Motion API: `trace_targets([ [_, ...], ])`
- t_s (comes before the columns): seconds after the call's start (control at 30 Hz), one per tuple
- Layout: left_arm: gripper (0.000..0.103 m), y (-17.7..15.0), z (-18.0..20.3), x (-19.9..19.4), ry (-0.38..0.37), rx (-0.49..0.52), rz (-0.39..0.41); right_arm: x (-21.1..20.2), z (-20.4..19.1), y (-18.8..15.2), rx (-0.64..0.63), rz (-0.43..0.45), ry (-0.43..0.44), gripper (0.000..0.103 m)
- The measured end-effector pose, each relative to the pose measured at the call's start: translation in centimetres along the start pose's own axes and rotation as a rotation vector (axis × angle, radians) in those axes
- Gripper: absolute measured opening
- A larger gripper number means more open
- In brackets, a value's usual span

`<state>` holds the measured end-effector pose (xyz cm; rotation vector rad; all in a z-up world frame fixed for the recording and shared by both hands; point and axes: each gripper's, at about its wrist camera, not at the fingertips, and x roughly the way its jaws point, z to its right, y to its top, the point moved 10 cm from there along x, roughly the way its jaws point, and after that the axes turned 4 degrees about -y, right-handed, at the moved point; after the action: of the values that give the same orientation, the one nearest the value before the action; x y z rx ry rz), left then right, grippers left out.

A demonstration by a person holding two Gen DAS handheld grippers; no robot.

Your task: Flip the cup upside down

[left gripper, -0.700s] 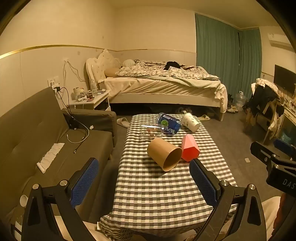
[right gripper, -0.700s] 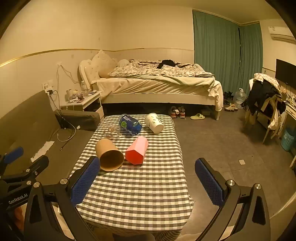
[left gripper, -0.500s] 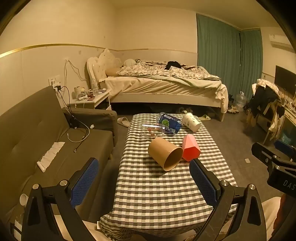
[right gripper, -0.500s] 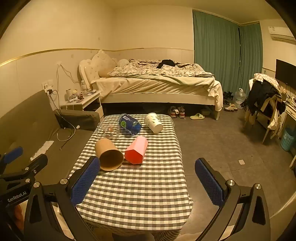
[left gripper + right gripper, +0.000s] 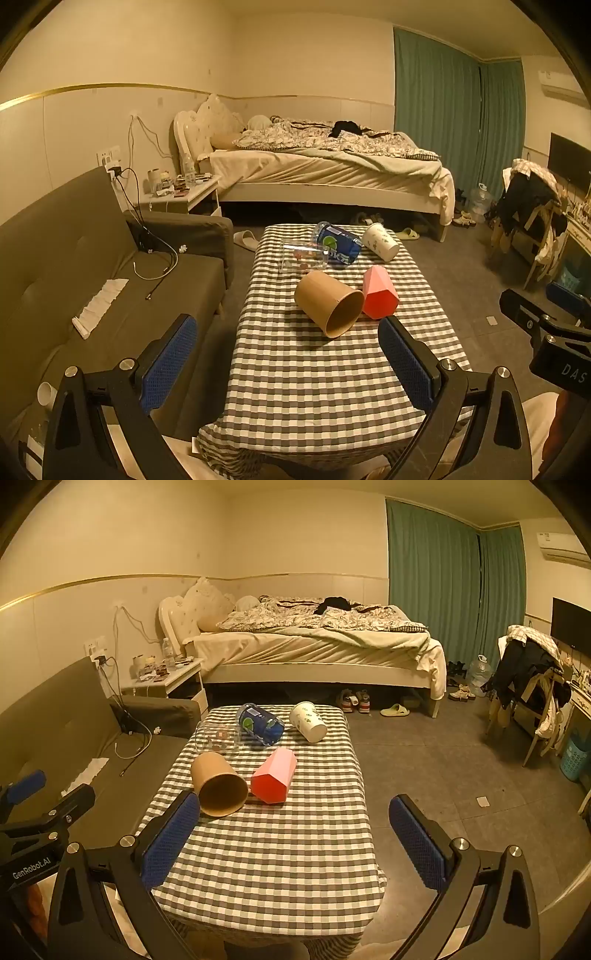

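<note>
Cups lie tipped on their sides on the checked table, none flipped yet: from the left, a clear glass, a brown paper cup with its mouth toward us, a blue printed cup, a pink faceted cup and a white paper cup. Which one gets turned, I cannot tell. Left hand-held gripper and right hand-held gripper both hang released, empty, short of everything. The glass is hard to make out, and the table's near edge is cut off.

Dim amber light. Cream walls with gold trim line. Unmade bed straight ahead, teal curtains ahead right, grey sofa left, cluttered nightstand beside it, clothes-draped chair right, grey floor.
</note>
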<state>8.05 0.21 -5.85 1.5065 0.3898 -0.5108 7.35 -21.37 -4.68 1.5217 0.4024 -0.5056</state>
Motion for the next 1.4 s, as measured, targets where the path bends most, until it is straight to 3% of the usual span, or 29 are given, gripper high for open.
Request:
trace_targets([
  [1.4, 0.101, -0.9, -0.3, 0.6, -0.003, -0.013, -0.012, 0.4, -1.2, -0.6, -0.016, -0.025, 0.019, 0.103],
])
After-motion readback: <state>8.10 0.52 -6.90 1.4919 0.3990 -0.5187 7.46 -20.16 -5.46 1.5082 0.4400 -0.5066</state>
